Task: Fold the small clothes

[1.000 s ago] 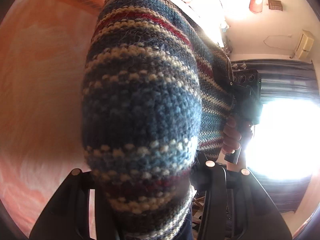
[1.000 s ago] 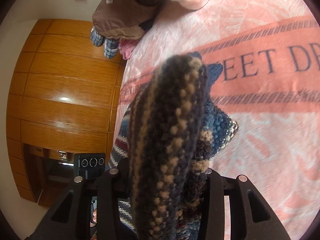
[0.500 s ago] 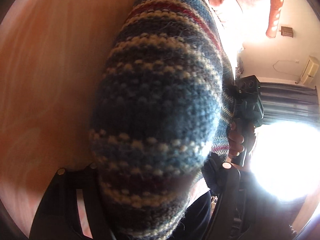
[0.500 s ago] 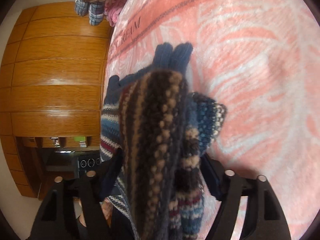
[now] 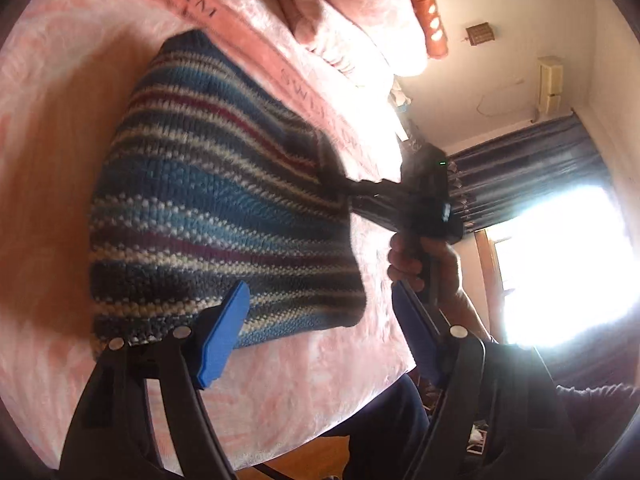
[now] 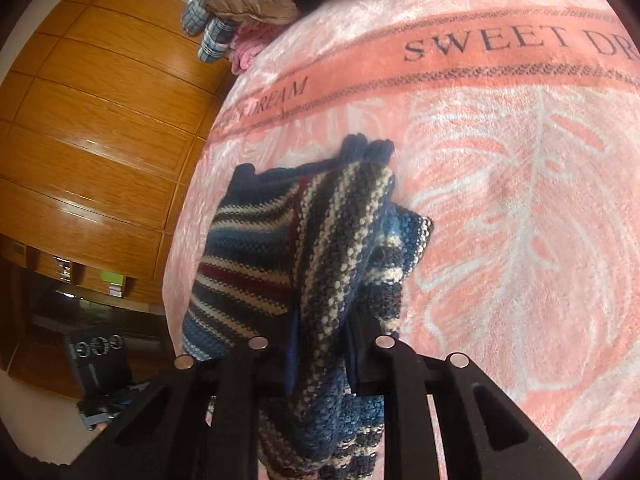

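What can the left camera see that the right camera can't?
Only the left view shows the window, the curtain, the hand holding the right gripper, and the open left gripper with blue fingers. Only the right view shows the wooden wardrobe, the pile of clothes, and the right gripper shut on the sweater. Both show the striped sweater and the pink blanket.

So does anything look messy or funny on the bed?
Only the striped sweater: it is bunched up on the pink blanket, one edge pinched in the right gripper. The left gripper is open. Nothing looks spilled or torn.
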Tool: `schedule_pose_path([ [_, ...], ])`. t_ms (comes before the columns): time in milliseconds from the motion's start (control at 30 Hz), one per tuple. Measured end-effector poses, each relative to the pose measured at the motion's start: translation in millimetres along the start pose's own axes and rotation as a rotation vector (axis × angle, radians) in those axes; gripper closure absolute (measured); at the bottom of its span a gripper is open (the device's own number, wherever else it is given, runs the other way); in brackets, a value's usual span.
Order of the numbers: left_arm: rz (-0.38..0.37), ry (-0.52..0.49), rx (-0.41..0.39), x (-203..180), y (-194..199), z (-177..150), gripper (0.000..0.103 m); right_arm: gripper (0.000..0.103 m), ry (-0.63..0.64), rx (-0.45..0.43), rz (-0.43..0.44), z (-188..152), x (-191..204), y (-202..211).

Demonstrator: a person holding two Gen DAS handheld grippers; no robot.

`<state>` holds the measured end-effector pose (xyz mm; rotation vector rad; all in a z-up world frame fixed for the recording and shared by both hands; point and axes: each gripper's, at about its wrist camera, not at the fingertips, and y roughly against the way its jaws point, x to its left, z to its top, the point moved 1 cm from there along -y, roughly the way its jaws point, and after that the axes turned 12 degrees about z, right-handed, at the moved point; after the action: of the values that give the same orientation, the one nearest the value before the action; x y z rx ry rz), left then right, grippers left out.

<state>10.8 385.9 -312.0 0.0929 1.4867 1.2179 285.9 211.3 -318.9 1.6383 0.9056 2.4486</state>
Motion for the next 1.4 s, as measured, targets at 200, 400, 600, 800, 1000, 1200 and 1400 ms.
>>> schedule_pose_path([
  [200, -0.03, 0.004, 0.08, -3.2, 4.2, -9.7, 0.034, 0.083, -0.074, 0.015, -0.059, -0.8, -35.1, -14.3],
  [400, -0.066, -0.052, -0.039, -8.6, 44.3, 61.8, 0.026, 0.056, -0.118, -0.079, 0.001, 18.0, -30.3, 11.1],
  [600, 0.052, -0.021, 0.07, 17.5, -6.5, 127.7, 0.027, 0.093, -0.037, -0.07, -0.055, 34.7, -19.1, -6.9],
  [800, 0.1, -0.039, 0.085, 23.7, -10.6, 132.5, 0.033, 0.081, -0.099, -0.069, -0.095, 29.8, -41.5, -8.9],
  [1000, -0.007, -0.079, 0.028, 6.4, 29.6, 103.0, 0.027, 0.082, 0.06, -0.058, -0.045, -8.6, 26.8, 24.9],
  [1200, 0.077, -0.028, 0.072, 28.2, -9.3, 90.6, 0.029, 0.103, 0.103, 0.081, -0.221, -39.9, -1.4, -14.7],
  [1400, 0.033, -0.097, 0.014, -0.5, 43.4, 62.7, 0.027, 0.097, 0.213, 0.085, -0.216, -59.0, 51.8, 13.6],
])
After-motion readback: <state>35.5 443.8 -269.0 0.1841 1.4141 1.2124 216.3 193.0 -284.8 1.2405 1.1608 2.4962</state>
